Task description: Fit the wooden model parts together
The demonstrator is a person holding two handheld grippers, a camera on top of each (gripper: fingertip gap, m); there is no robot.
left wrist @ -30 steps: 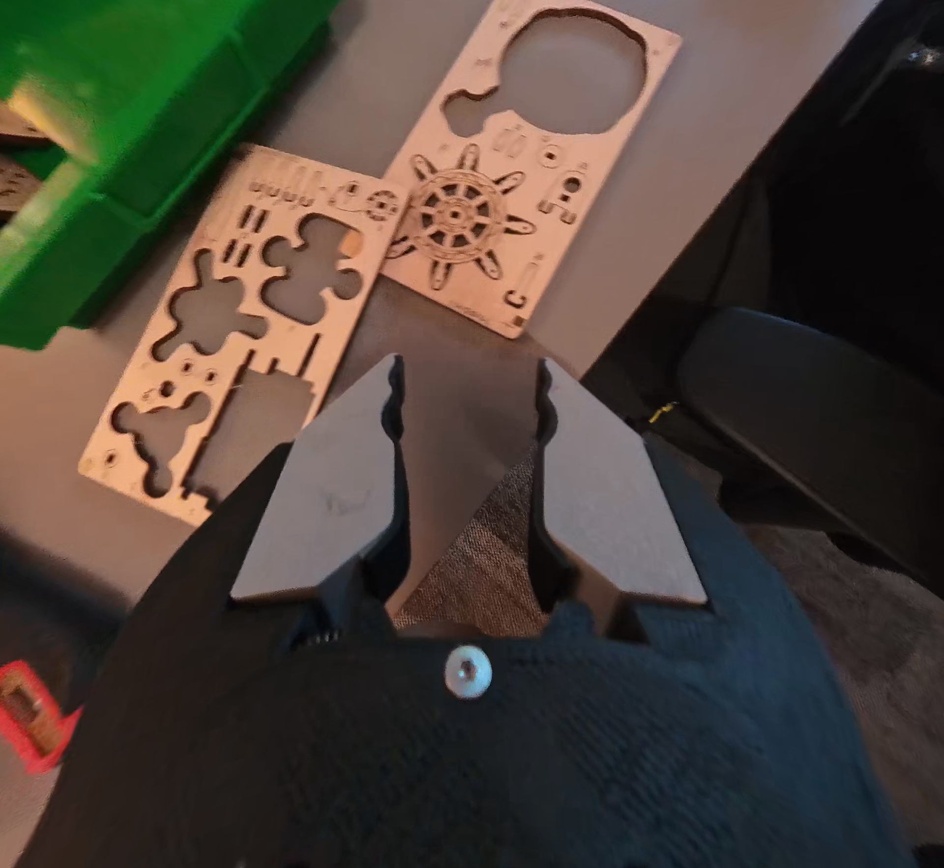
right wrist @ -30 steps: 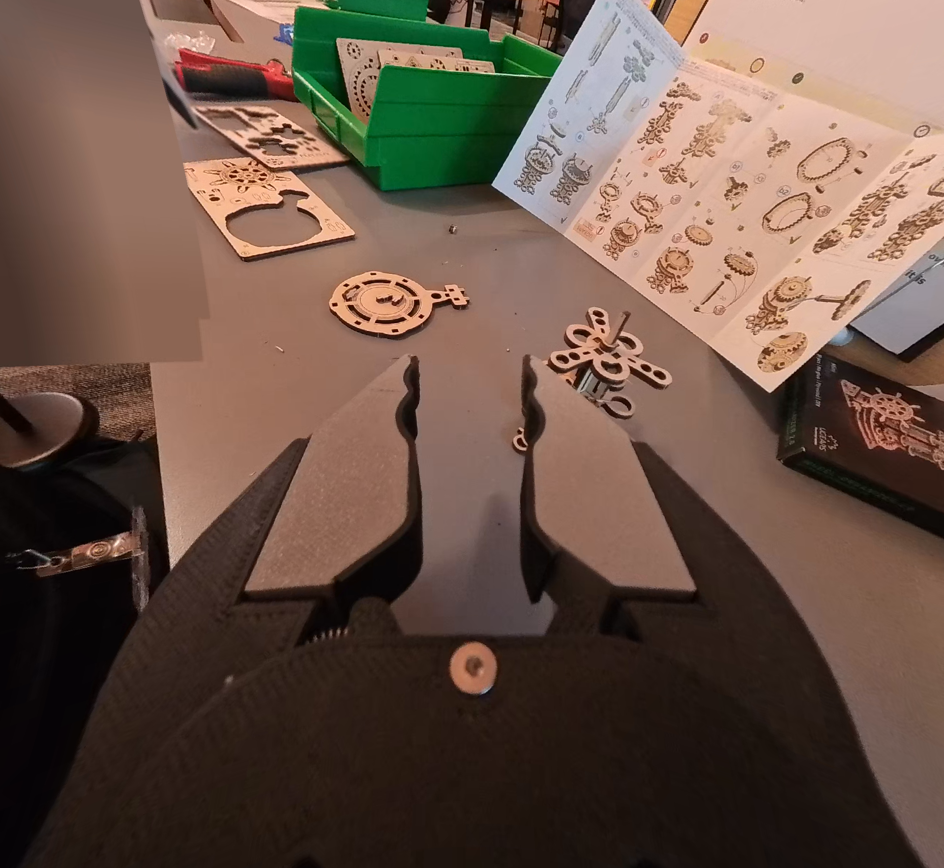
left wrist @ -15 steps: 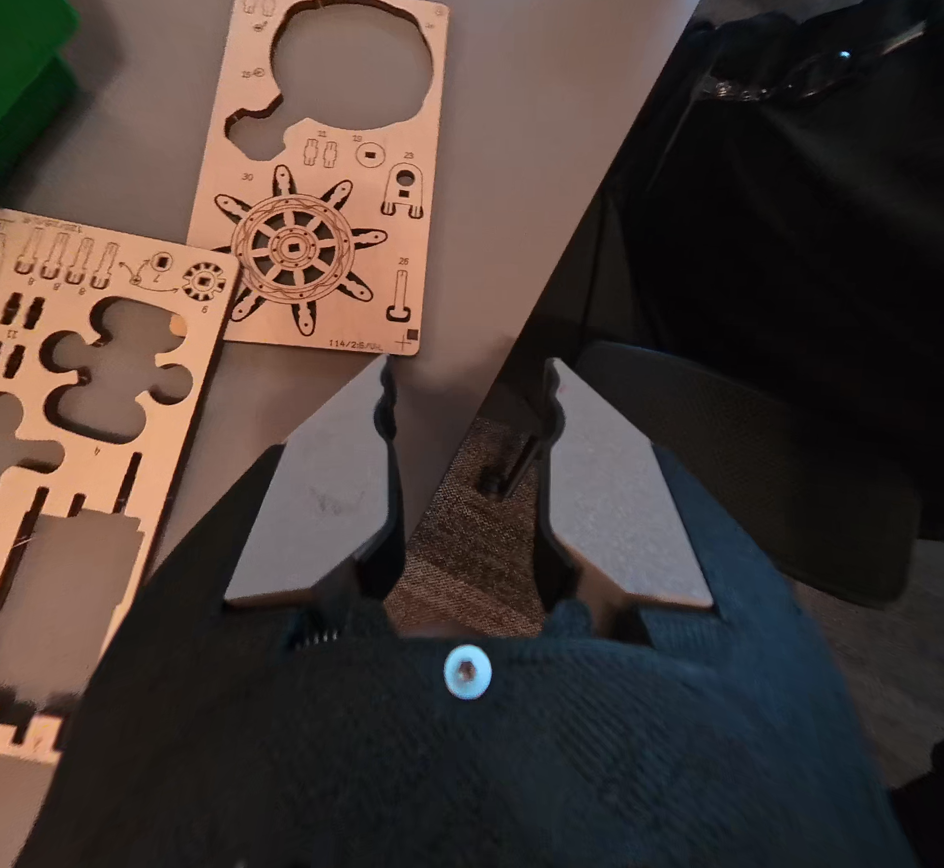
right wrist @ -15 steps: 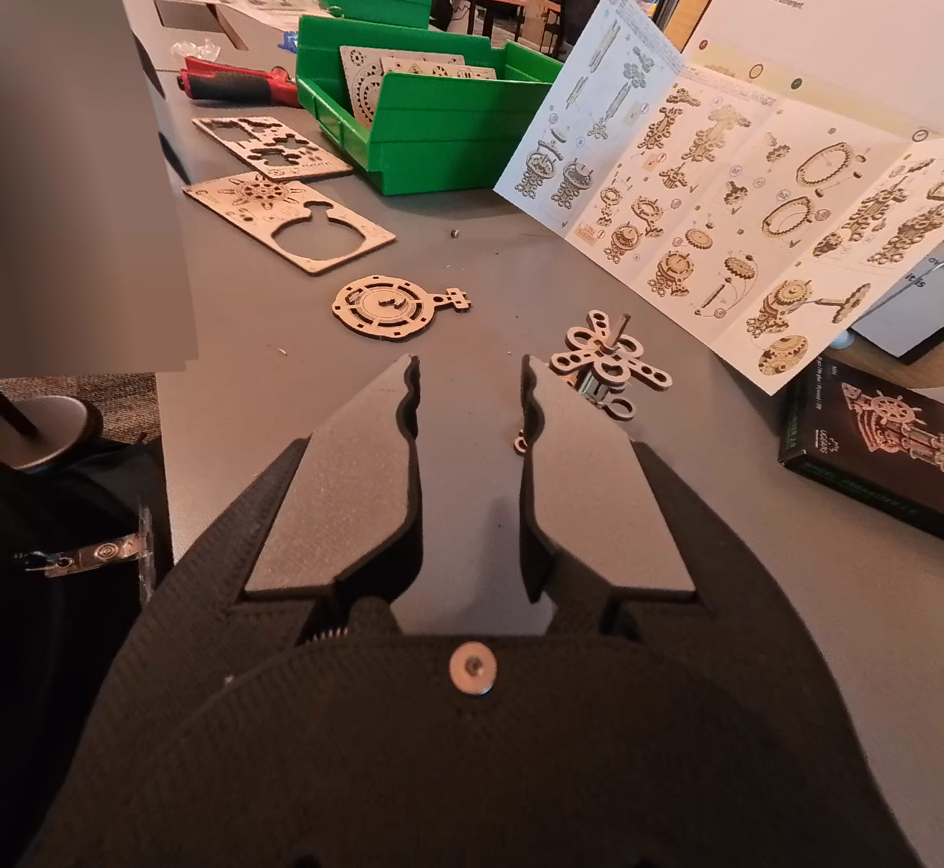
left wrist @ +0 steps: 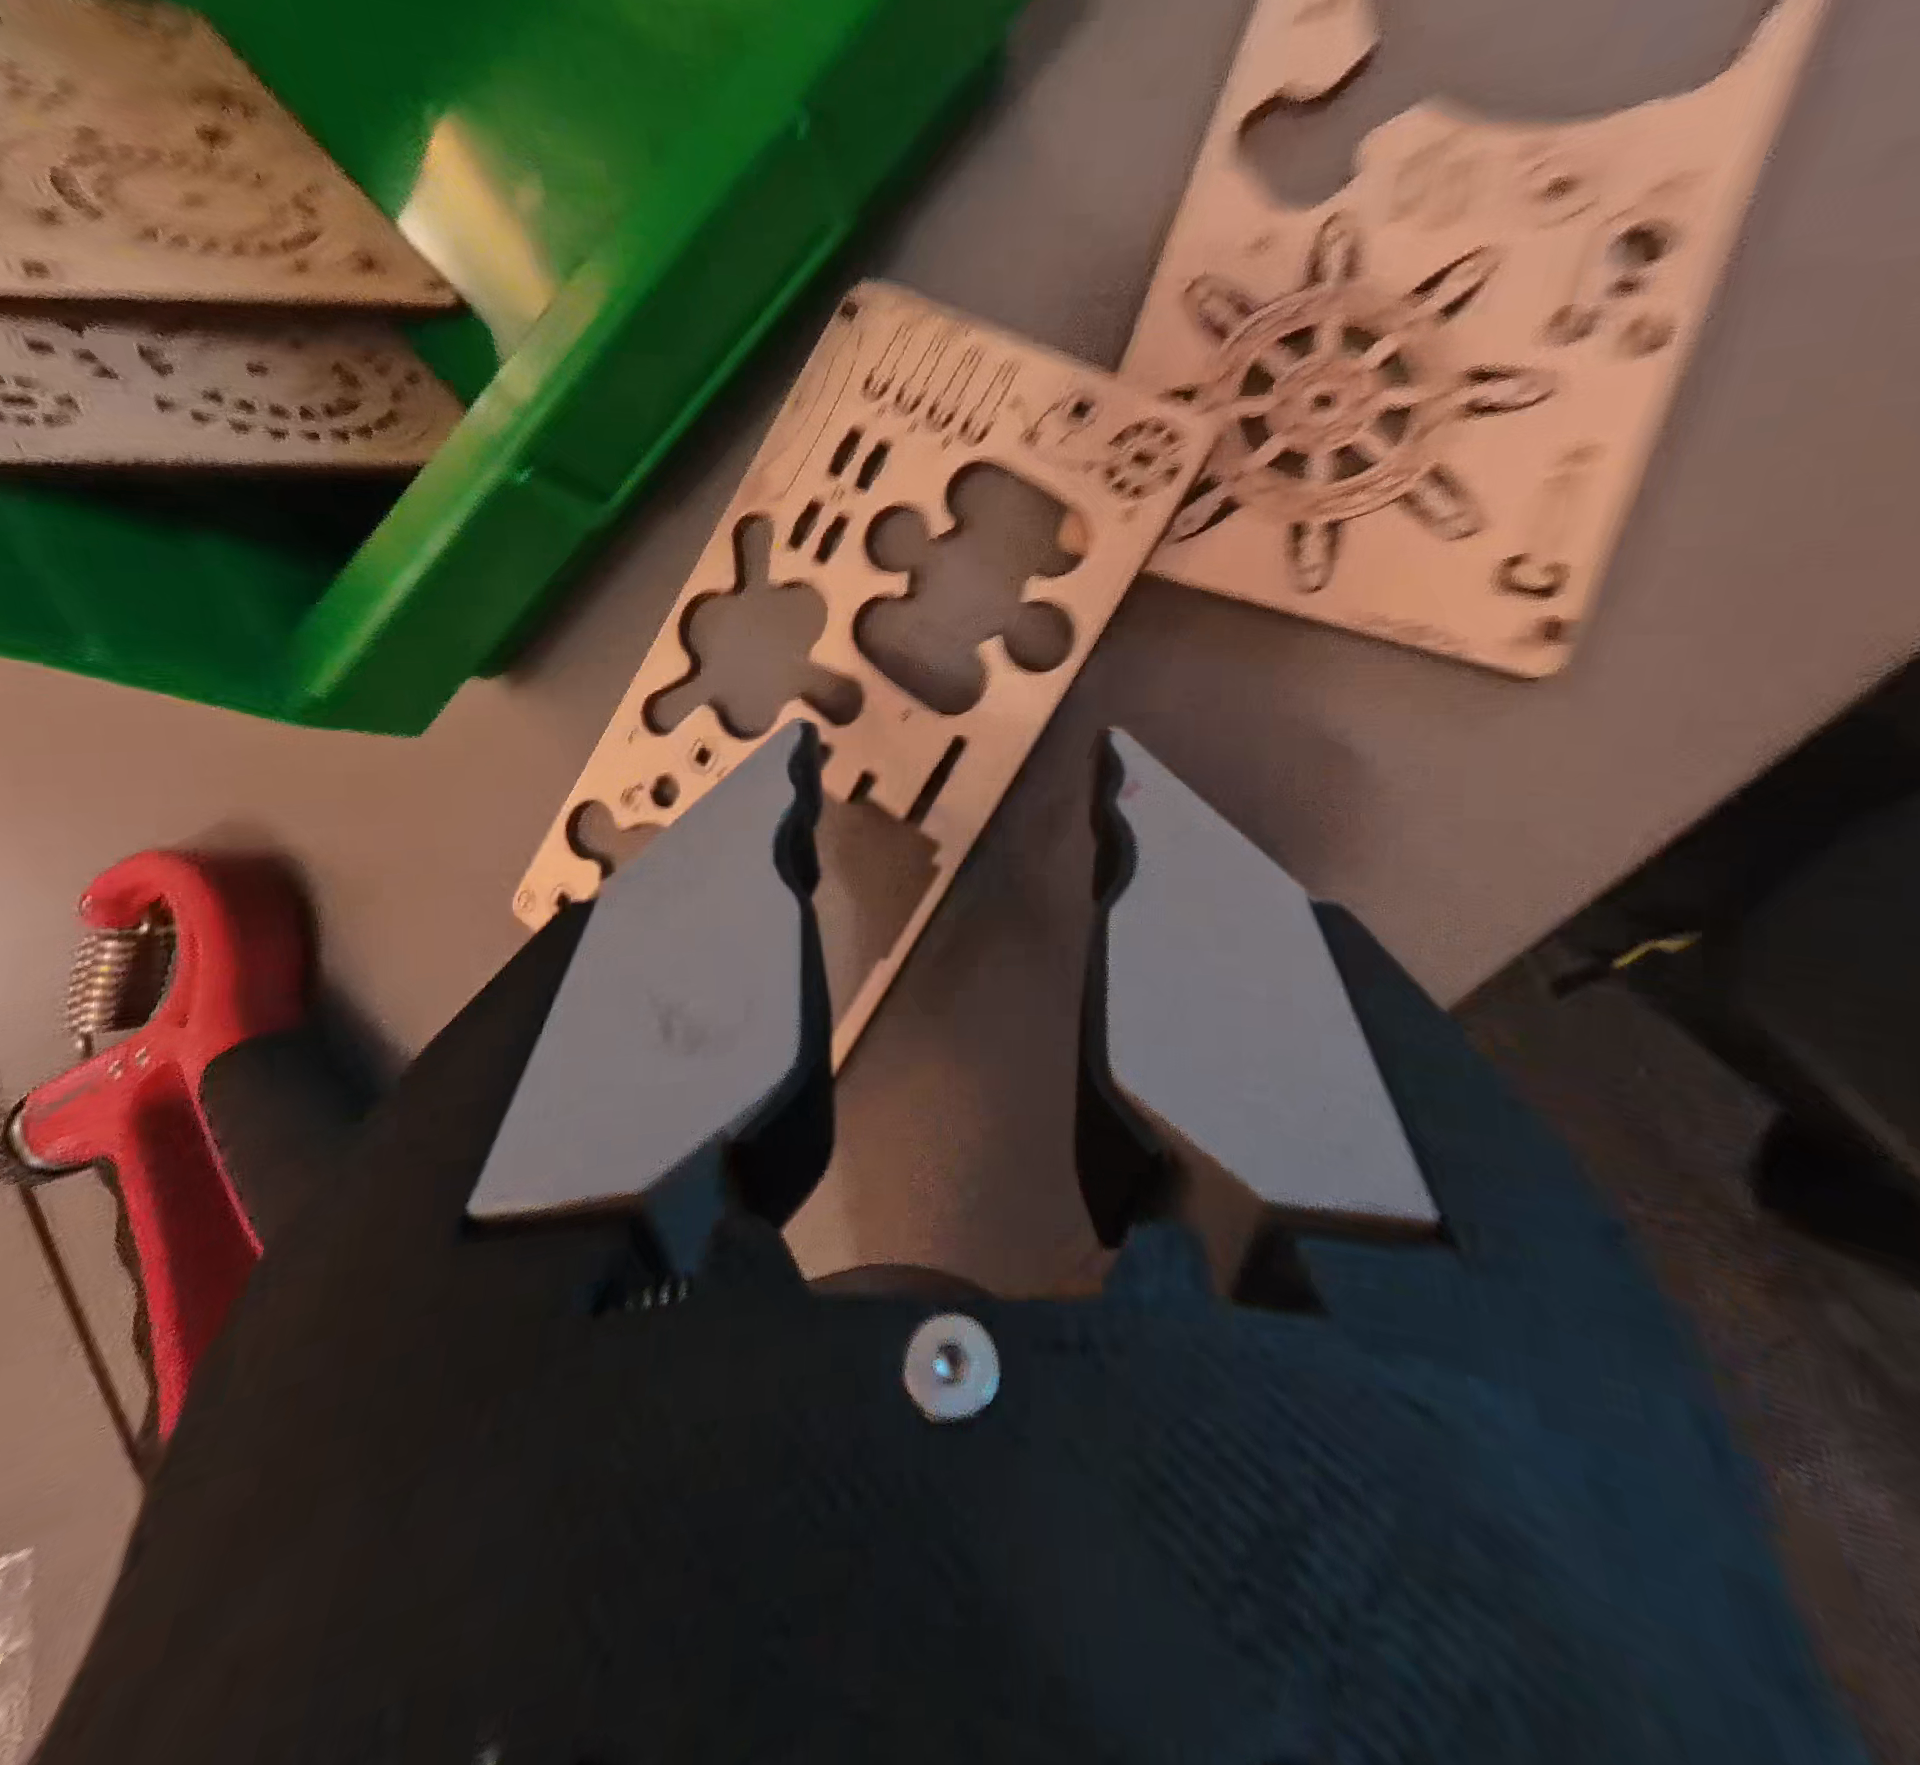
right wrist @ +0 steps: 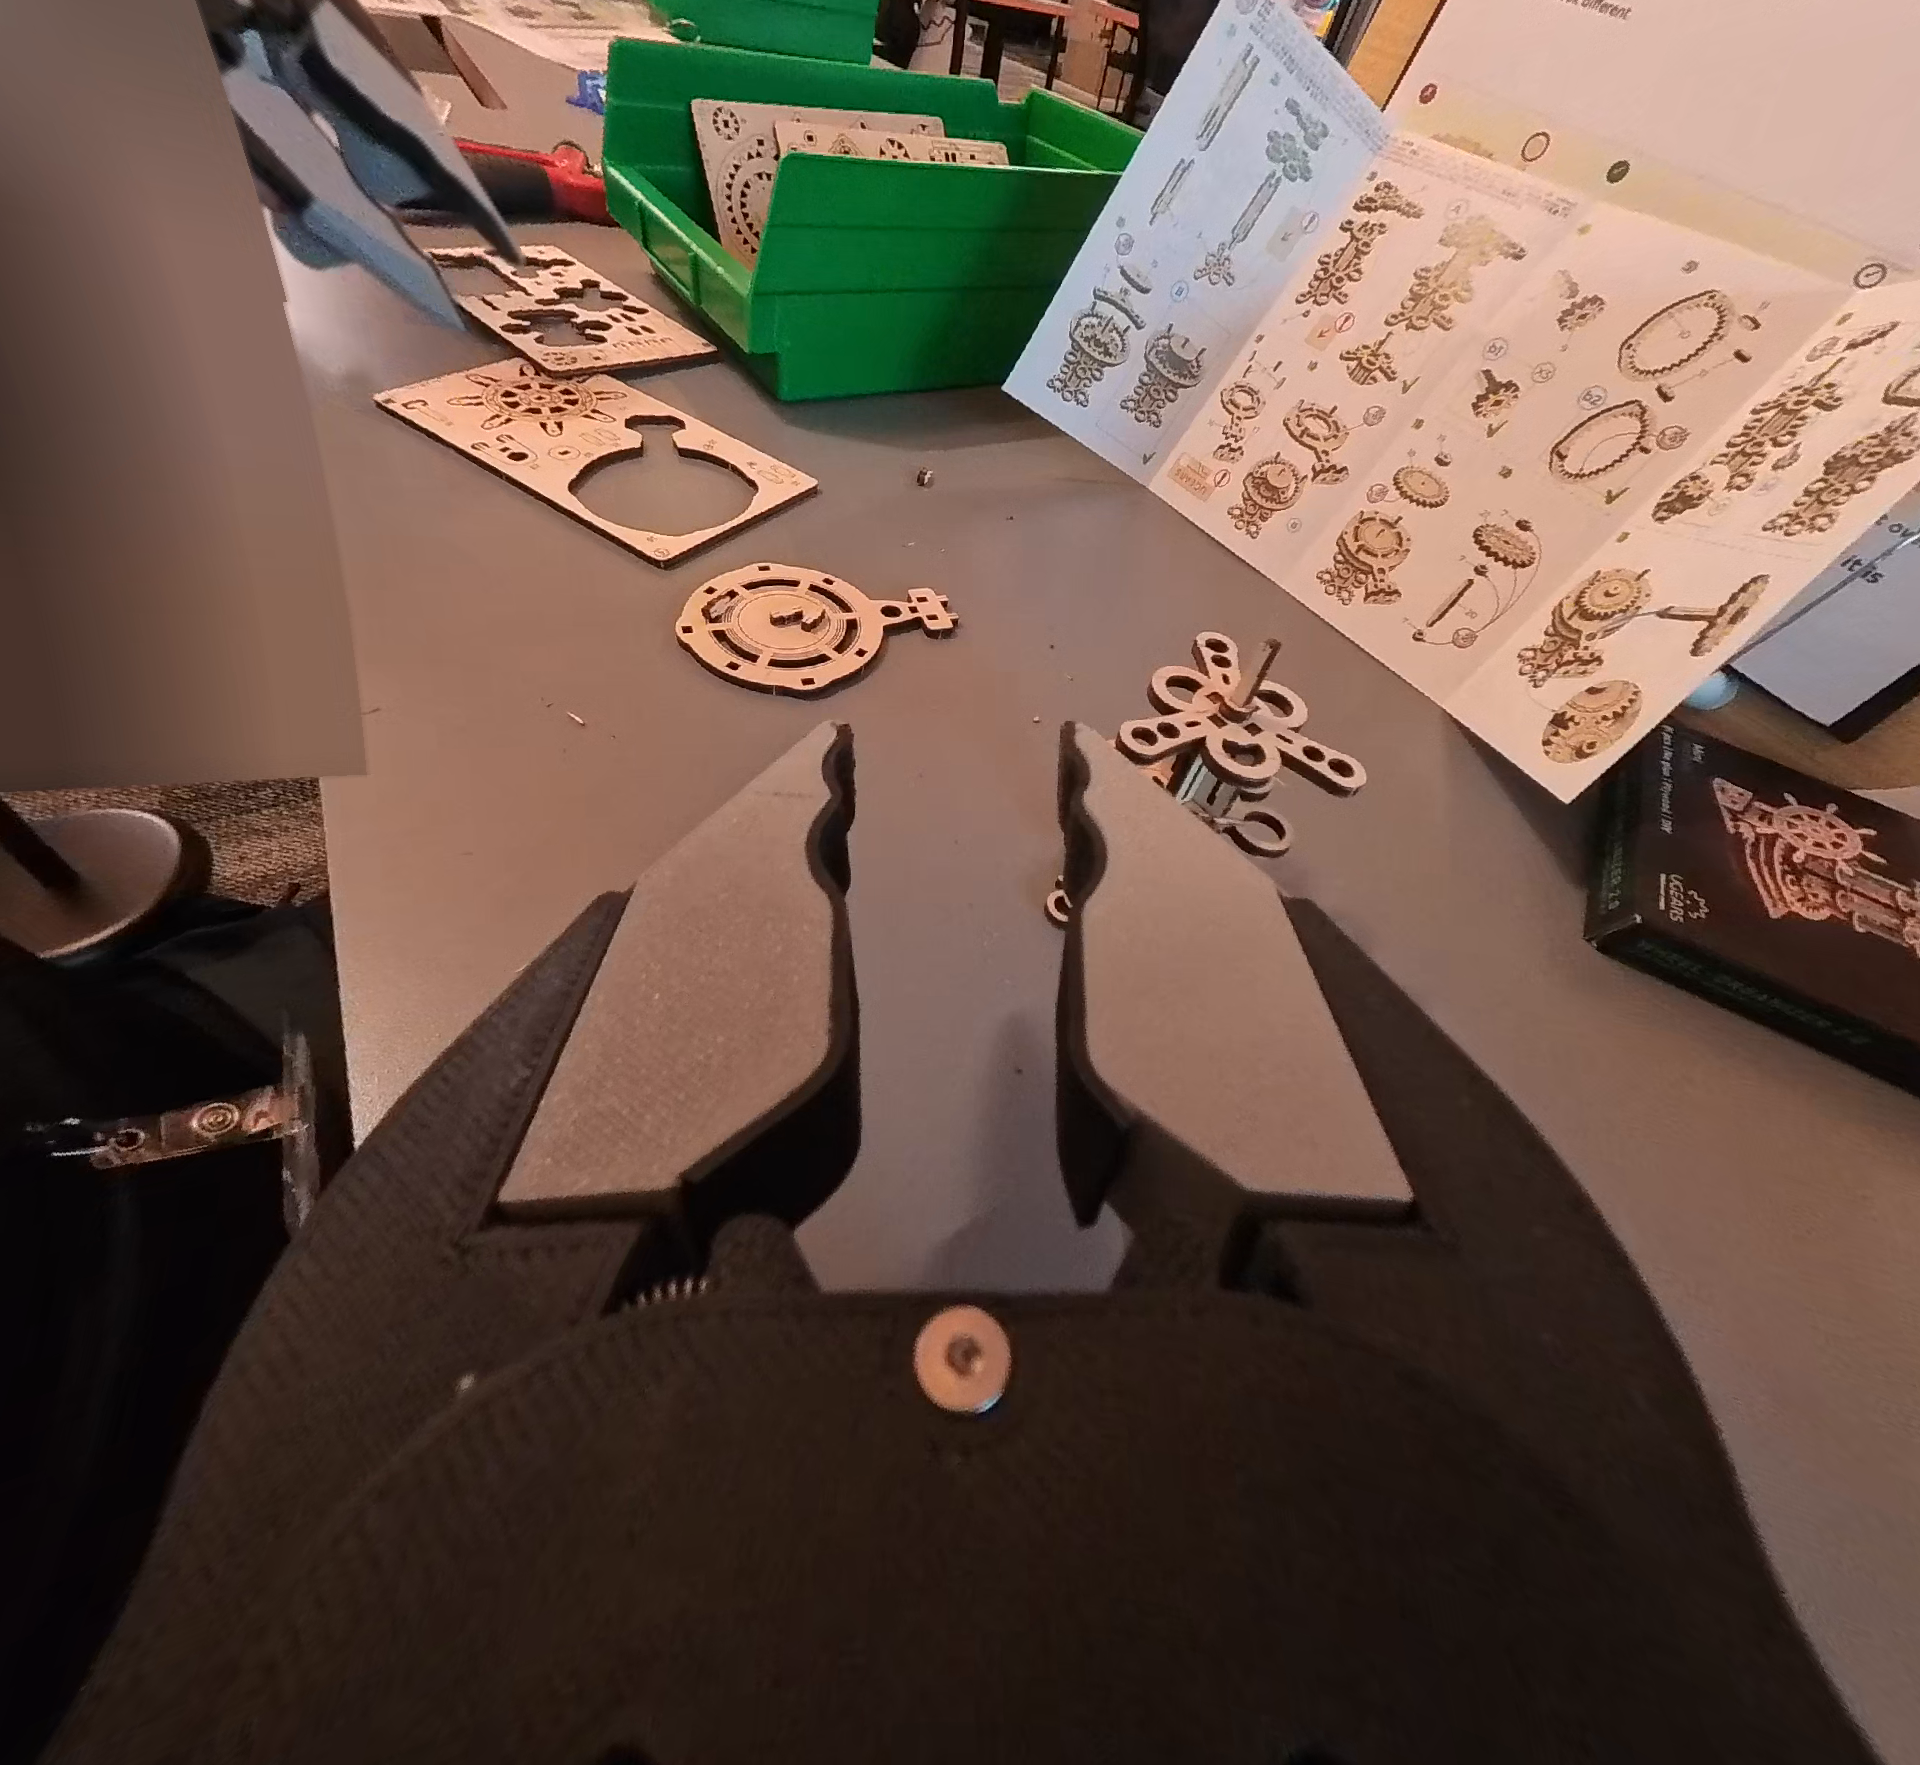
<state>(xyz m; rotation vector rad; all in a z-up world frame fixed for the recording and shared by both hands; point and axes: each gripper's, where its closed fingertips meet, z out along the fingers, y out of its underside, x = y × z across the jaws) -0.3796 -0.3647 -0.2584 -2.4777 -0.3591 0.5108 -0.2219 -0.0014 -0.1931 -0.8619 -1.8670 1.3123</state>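
My left gripper [left wrist: 951,749] is open and empty, hovering over the near end of a wooden sheet with cut-out holes [left wrist: 831,624]. A second sheet with a ship-wheel part [left wrist: 1403,365] lies to its right. In the right wrist view the left gripper [right wrist: 478,281] hangs over the cut-out sheet [right wrist: 582,313]. My right gripper [right wrist: 951,739] is open and empty above the grey table [right wrist: 1039,552]. A round wooden disc part [right wrist: 779,635] lies ahead to its left. A partly built stack of flower-shaped plates on an axle [right wrist: 1236,739] stands just beyond its right finger.
A green bin [right wrist: 883,302] holds more wooden sheets. An open instruction booklet [right wrist: 1455,427] stands at the right, with a dark kit box [right wrist: 1766,905] below it. A red-handled tool [left wrist: 156,1040] lies left of the left gripper. The table edge [left wrist: 1558,884] runs close on its right. Spacing between my two grippers at the tips: around 40 cm.
The left gripper swung from the table edge by the wheel sheet back left over the cut-out sheet, towards the green bin. The right gripper barely moved. Both stayed open.
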